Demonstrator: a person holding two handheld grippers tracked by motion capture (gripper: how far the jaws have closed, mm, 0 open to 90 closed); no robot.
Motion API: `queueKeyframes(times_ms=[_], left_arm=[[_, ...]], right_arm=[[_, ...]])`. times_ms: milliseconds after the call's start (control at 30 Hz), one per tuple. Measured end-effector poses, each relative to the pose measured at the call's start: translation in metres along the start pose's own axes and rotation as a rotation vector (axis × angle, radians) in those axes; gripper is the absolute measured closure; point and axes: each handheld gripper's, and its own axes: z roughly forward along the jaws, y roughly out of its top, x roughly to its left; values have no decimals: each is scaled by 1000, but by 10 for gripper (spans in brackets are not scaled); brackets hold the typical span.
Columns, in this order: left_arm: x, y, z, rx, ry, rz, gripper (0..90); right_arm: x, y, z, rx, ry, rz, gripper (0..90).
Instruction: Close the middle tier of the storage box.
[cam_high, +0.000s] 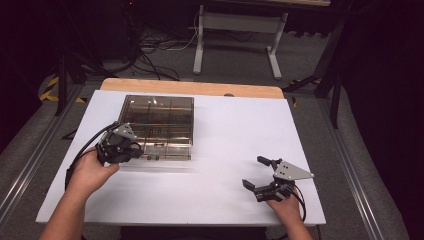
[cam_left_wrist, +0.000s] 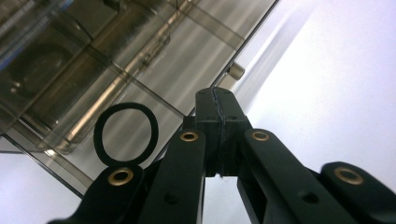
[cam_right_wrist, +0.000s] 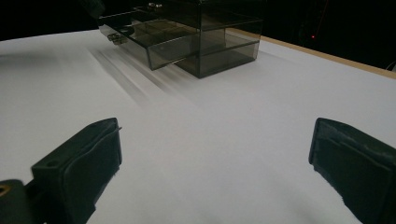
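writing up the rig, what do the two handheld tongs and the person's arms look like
Both tongs, left and right, are black with a grey three-cornered plate on top and a black cable trailing back. The left gripper view shows brass-coloured rivets on the linkage. The forearms are bare; no sleeves are visible.

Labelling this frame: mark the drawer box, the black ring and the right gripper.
drawer box (cam_high: 157, 117): high view, its clear top.
black ring (cam_left_wrist: 152, 128): left gripper view, the ring's right band.
right gripper (cam_high: 254, 174): high view, midway between its open fingertips.

A lab or recording studio: black curtains, floor cables (cam_high: 150, 50), hazard tape (cam_high: 49, 88), white-topped table (cam_high: 235, 135).
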Motion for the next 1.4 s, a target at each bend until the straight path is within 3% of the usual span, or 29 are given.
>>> queueKeyframes(times_ms=[567,1000,1400], left_arm=[[0,0,21,109,-22,40,895],[3,-2,33,134,-27,40,894],[4,-2,43,124,-45,38,894]], right_arm=[[0,0,0,0,6,-4,29],[1,0,0,-1,10,-4,29],[1,0,1,-1,10,-3,29]])
